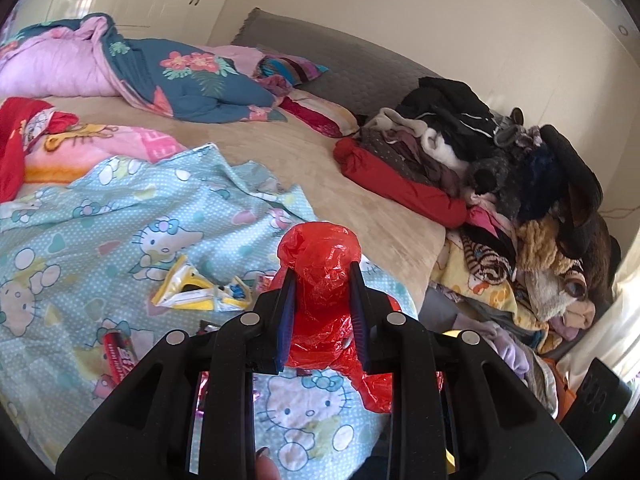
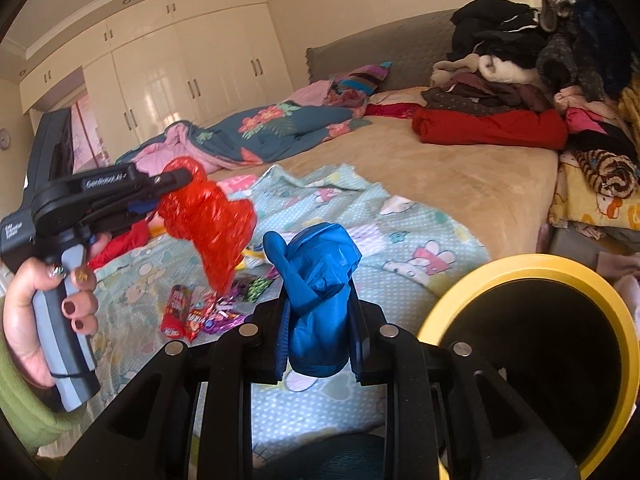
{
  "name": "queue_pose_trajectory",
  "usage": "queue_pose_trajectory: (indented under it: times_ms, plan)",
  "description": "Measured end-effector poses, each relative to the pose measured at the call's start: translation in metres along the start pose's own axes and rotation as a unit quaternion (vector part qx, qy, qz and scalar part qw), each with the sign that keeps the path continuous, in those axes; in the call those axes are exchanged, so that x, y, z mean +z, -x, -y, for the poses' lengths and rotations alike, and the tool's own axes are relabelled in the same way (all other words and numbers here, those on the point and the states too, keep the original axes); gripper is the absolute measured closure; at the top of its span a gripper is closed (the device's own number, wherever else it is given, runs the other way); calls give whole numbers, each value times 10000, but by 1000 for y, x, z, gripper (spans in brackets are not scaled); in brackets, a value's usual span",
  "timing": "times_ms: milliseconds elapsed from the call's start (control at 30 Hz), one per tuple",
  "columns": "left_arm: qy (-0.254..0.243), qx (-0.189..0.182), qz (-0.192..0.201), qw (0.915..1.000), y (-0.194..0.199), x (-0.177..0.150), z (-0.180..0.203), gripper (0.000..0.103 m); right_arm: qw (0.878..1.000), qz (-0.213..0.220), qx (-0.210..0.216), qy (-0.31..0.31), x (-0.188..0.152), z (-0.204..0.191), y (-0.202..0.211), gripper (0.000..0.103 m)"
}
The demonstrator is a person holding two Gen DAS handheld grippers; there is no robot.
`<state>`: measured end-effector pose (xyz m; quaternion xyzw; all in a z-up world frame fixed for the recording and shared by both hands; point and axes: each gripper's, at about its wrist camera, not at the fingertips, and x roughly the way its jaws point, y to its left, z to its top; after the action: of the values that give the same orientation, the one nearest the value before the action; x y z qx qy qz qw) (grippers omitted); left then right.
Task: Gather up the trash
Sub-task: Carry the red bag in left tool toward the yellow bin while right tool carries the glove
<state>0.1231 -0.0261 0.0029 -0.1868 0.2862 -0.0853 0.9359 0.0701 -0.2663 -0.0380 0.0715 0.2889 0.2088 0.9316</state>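
My left gripper (image 1: 322, 280) clamps red plastic bag (image 1: 320, 276) | right gripper (image 2: 319, 300) clamps blue plastic bag (image 2: 320, 280) | both seemingly light, limp, slippery: pinch bunched folds | yellow-rimmed bin (image 2: 532, 266) near.

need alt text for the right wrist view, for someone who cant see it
The right hand-held gripper grips a crumpled blue plastic bag above a bed, beside a yellow-rimmed round bin at lower right. To the left, the left hand-held gripper holds a crumpled red plastic bag over shiny snack wrappers lying on a pale blue cartoon-print sheet.
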Motion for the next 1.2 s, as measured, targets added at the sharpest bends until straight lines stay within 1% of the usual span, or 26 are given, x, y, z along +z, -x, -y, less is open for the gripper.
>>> queue_pose_trajectory:
  times_ms: [400, 767, 1200]
  plan:
    - [-329, -140, -114, 9993, -7, -11, 32, 85, 9990, 178, -233, -324, 3, 32, 20, 81]
    - [-551, -227, -170, 9981, -10, -17, 49, 85, 9974, 260, -377, -557, 4, 56, 28, 80]
    - [-794, -335, -345, 9957, -20, -30, 71, 85, 9943, 334, -586, -828, 1, 82, 37, 80]
